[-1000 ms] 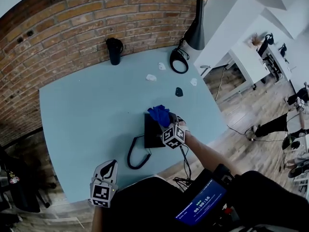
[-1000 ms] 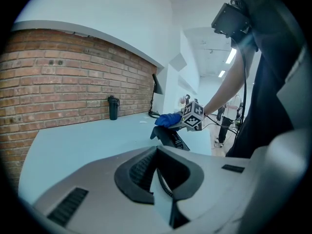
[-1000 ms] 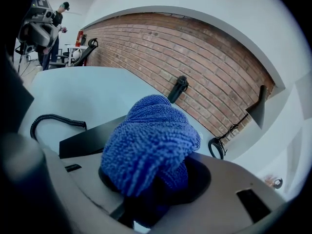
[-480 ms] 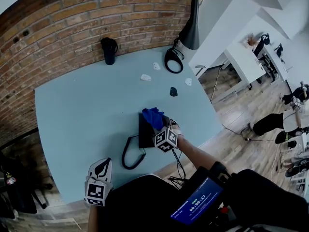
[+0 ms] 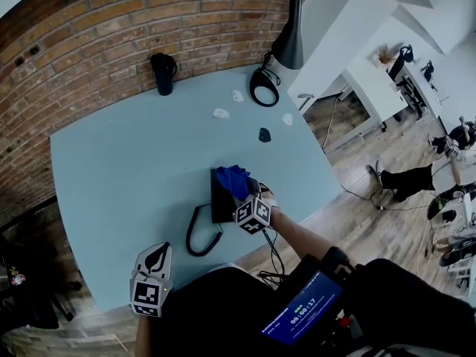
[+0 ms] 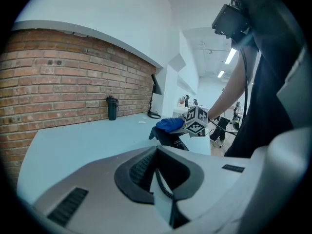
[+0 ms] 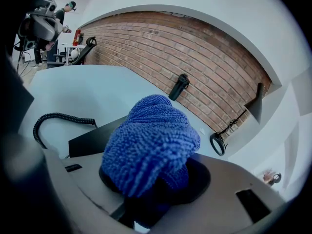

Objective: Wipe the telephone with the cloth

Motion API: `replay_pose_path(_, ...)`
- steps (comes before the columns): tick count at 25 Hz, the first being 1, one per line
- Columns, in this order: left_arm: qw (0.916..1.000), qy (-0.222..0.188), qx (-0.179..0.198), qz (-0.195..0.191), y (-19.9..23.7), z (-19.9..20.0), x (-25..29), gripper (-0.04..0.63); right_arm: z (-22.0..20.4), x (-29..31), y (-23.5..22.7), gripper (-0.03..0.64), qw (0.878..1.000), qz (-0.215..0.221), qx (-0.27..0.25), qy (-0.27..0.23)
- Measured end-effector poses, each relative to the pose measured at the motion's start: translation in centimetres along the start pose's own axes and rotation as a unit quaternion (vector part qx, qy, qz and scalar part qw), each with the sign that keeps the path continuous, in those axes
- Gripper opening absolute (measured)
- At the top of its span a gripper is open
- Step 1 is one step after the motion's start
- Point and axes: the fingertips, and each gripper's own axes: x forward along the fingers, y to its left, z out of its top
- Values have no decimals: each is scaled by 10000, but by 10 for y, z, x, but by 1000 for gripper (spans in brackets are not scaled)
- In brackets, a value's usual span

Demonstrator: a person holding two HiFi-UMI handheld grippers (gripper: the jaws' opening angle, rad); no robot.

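A black telephone (image 5: 219,199) lies near the front edge of the light blue table (image 5: 119,162), and its coiled cord (image 5: 195,235) loops to the left. My right gripper (image 5: 242,193) is shut on a bunched blue cloth (image 5: 233,179), which rests on the phone's top. In the right gripper view the cloth (image 7: 151,143) fills the jaws, with the phone (image 7: 90,136) below it. My left gripper (image 5: 158,259) hangs shut and empty at the table's near left edge, well clear of the phone (image 6: 168,136).
A black mug (image 5: 163,73) stands by the brick wall. At the far right are a black lamp (image 5: 288,39) and its ring base (image 5: 262,94). White scraps (image 5: 221,113) and a small dark piece (image 5: 265,134) lie beyond the phone. A cable (image 5: 277,251) drops off the front edge.
The right gripper stays on the phone with the cloth, shifting only slightly. The head view has drifted, so everything sits a little further left. The left gripper has not moved.
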Motion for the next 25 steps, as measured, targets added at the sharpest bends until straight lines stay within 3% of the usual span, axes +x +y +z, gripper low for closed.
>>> replay_pose_path(25, 10000, 18, -61, -18, 8, -5, -3, 23, -11, -8, 24, 186, 9998, -46, 87, 163)
